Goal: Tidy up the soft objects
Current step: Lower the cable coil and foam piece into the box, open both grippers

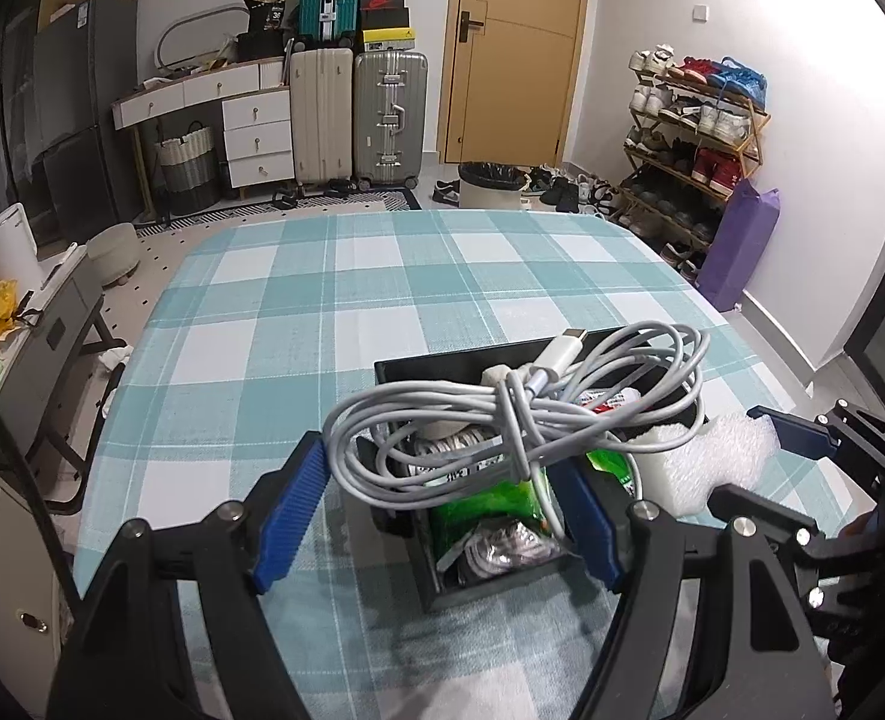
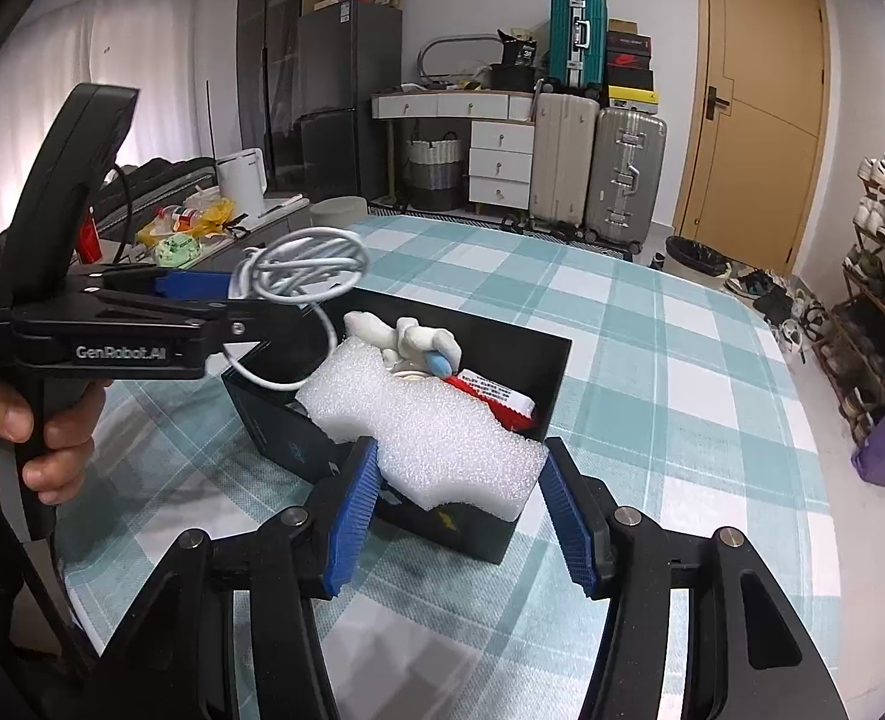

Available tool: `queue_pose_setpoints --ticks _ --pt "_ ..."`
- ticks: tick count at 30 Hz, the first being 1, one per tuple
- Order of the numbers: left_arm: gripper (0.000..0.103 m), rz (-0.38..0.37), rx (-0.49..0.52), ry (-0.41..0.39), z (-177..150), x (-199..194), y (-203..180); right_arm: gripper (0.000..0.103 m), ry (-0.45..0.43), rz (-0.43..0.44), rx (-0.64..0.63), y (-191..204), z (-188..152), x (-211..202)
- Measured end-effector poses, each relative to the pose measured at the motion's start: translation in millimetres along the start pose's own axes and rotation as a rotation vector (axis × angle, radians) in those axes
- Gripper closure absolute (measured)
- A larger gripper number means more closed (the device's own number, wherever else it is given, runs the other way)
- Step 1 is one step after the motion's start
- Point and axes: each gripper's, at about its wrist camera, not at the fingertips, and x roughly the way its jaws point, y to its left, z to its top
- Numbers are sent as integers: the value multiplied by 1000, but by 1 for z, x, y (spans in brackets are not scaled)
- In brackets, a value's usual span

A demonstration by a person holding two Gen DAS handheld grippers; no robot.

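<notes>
A black open box (image 1: 400, 369) (image 2: 538, 354) stands on the checked tablecloth. My left gripper (image 1: 442, 510) has its blue pads against a coiled white cable (image 1: 502, 414) and holds it just above the box; the coil also shows in the right wrist view (image 2: 304, 267). My right gripper (image 2: 457, 516) grips a white foam block (image 2: 442, 438) (image 1: 706, 456) that rests on the box's near rim. Inside the box lie a green packet (image 1: 490, 504), a red and white packet (image 2: 496, 396) and a white soft toy (image 2: 406, 336).
The table (image 1: 322, 300) is covered by a teal and white checked cloth. Behind it stand suitcases (image 1: 358, 114), a white drawer unit (image 1: 256, 138), a bin (image 1: 490, 183) and a shoe rack (image 1: 694, 138). A cluttered side table (image 1: 22, 324) is at the left.
</notes>
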Motion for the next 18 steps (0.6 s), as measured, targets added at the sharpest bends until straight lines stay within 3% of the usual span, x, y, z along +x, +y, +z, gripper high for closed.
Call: queue_pose_setpoints --ticks 18 --pt "29 10 -67 27 22 30 11 48 41 26 -57 -2 8 25"
